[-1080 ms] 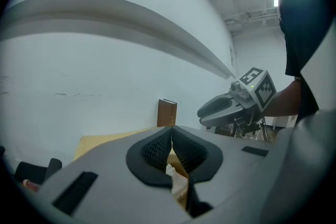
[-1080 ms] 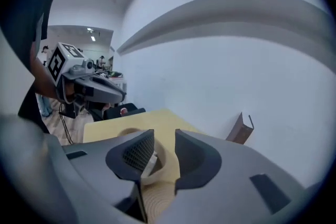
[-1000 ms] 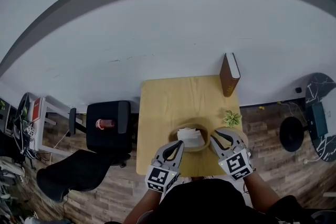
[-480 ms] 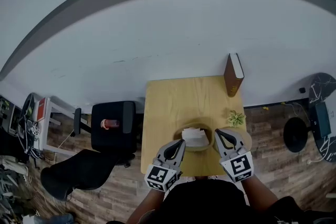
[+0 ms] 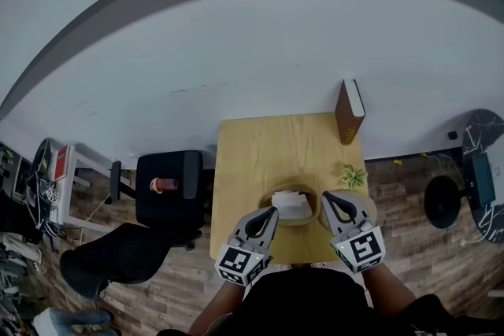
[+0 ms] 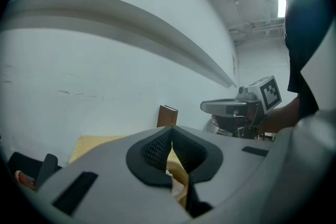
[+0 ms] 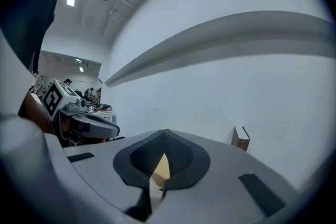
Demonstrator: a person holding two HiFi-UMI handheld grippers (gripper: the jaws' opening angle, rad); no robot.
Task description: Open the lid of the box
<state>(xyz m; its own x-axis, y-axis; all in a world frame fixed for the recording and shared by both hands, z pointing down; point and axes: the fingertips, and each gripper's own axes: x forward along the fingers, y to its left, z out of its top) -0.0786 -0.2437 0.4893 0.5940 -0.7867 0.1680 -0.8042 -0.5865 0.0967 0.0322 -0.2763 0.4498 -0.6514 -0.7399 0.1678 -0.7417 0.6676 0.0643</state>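
Close to the person's body, the left gripper [image 5: 272, 215] is clenched: its own view shows the two black ribbed pads meeting at the tip with nothing pinched between them, only a sliver of tan wood visible through the gap lower down. The right gripper [image 5: 324, 199] is clenched as well, its pads together and empty, with tan and white showing behind them. Both tips point at a low round box of light wood [image 5: 293, 188], which sits between them near the front edge of a small pale-yellow wooden bench [image 5: 260, 149], the left tip just beside its left wall and the right tip just beside its right wall. A white piece [image 5: 290, 205] lies across the top of the box; whether it is the lid or something inside cannot be told, and nothing else of the contents shows. The box looks light and stiff, with a smooth curved wall that could slip or slide under a push, so one gripper would likely need to steady the rim while the other pinches the edge of the white piece. Farther out, a small green plant [image 5: 351, 176] sits to the right, and a brown hardcover book [image 5: 347, 112] stands upright at the far right corner.
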